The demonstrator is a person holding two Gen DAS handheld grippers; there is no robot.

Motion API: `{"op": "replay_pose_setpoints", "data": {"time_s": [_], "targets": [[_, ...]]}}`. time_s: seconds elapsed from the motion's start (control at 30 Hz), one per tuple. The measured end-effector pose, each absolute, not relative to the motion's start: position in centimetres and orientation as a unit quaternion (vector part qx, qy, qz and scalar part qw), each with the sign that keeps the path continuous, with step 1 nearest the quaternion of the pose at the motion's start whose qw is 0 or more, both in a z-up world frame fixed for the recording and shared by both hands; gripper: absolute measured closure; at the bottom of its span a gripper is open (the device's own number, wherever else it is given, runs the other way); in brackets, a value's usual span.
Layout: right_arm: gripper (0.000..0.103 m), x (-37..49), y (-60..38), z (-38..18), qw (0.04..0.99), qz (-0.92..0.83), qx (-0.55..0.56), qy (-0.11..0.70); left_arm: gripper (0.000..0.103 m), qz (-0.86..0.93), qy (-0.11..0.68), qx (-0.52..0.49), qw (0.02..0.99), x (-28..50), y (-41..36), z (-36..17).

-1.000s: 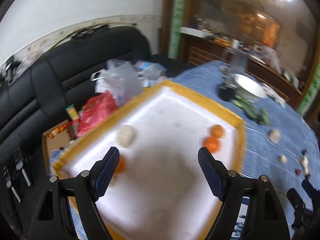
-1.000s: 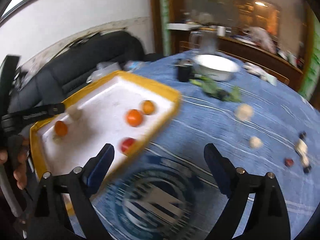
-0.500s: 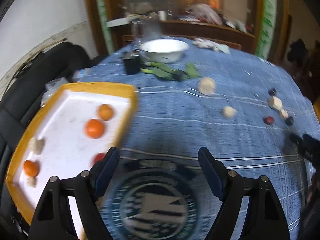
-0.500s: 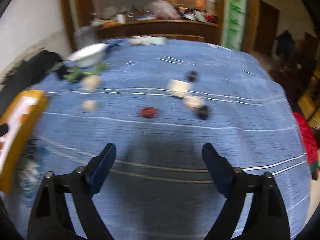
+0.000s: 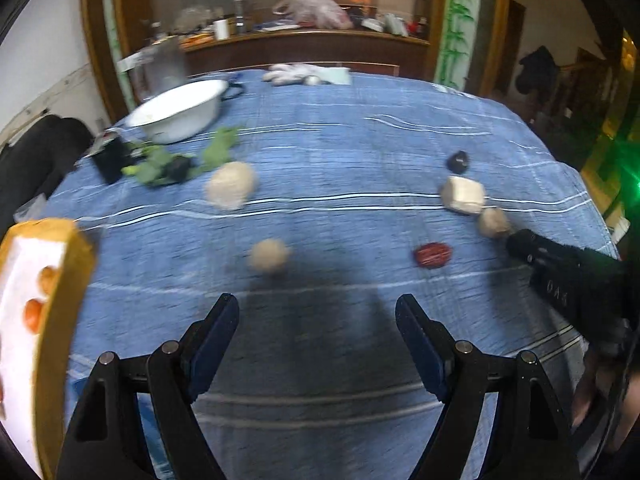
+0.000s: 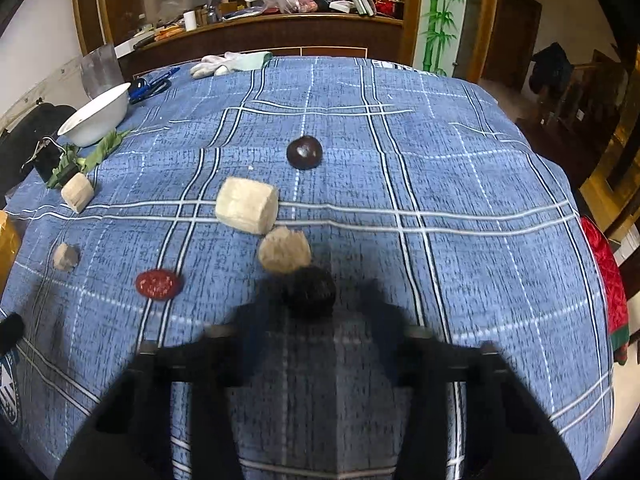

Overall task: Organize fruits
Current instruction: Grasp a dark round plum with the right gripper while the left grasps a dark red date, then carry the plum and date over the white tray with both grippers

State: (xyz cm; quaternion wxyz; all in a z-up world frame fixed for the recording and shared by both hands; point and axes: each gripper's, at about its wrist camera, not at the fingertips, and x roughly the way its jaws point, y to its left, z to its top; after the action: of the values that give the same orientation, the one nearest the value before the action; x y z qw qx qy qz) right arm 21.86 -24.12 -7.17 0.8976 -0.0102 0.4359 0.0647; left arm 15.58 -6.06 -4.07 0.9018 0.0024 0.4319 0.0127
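Loose pieces lie on the blue checked cloth: a red date (image 6: pixel 158 284), a round dark fruit (image 6: pixel 304 153), a big beige block (image 6: pixel 246 205) and a beige chunk (image 6: pixel 284 255). A second dark fruit (image 6: pixel 308 292) sits between the blurred fingers of my right gripper (image 6: pixel 312 312), which has come shut on it. In the left wrist view that right gripper (image 5: pixel 520 242) reaches in from the right, beside the beige chunk (image 5: pixel 492 222). My left gripper (image 5: pixel 316 304) hovers open and empty over bare cloth, short of a small beige piece (image 5: pixel 268 258) and the date (image 5: pixel 434 255). The yellow tray (image 5: pixel 76 248) with oranges (image 5: pixel 32 314) is at far left.
A white bowl (image 5: pixel 176 112), green leaves (image 5: pixel 160 164) and a black clip stand at the back left. Another beige lump (image 5: pixel 230 190) lies near the leaves. White gloves (image 6: pixel 224 65) rest at the far edge. The table drops off to the right.
Both views have swung right, from the yellow tray to the scattered pieces. My right gripper's jaws went from wide apart to closed around the dark fruit. The left jaws kept their width.
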Motion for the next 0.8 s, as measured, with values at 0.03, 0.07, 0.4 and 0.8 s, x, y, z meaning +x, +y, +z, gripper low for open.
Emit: {"op": "replay_pose_setpoints", "data": {"time_s": [0.03, 0.07, 0.4, 0.8], "targets": [[0.08, 21.8, -24.2, -7.2, 0.897, 0.066, -0.008, 0.437, 0.023, 0.006, 0.431, 0.002, 0.902, 16.1, -7.0, -4.3], [0.08, 21.8, -24.3, -7.2, 0.896, 0.068, -0.006, 0.438, 0.023, 0.0, 0.429, 0.003, 0.903, 16.5, -7.6, -4.4], [0.08, 19.8, -27.2, -6.5, 0.903, 0.061, 0.054, 0.421, 0.07, -0.024, 0.433, 0.024, 0.901, 20.2, -12.3, -5.9], [0.08, 19.2, -26.7, -5.8, 0.906, 0.077, 0.056, 0.412, 0.078, -0.048, 0.44, -0.006, 0.897, 15.8, -8.5, -4.6]]}}
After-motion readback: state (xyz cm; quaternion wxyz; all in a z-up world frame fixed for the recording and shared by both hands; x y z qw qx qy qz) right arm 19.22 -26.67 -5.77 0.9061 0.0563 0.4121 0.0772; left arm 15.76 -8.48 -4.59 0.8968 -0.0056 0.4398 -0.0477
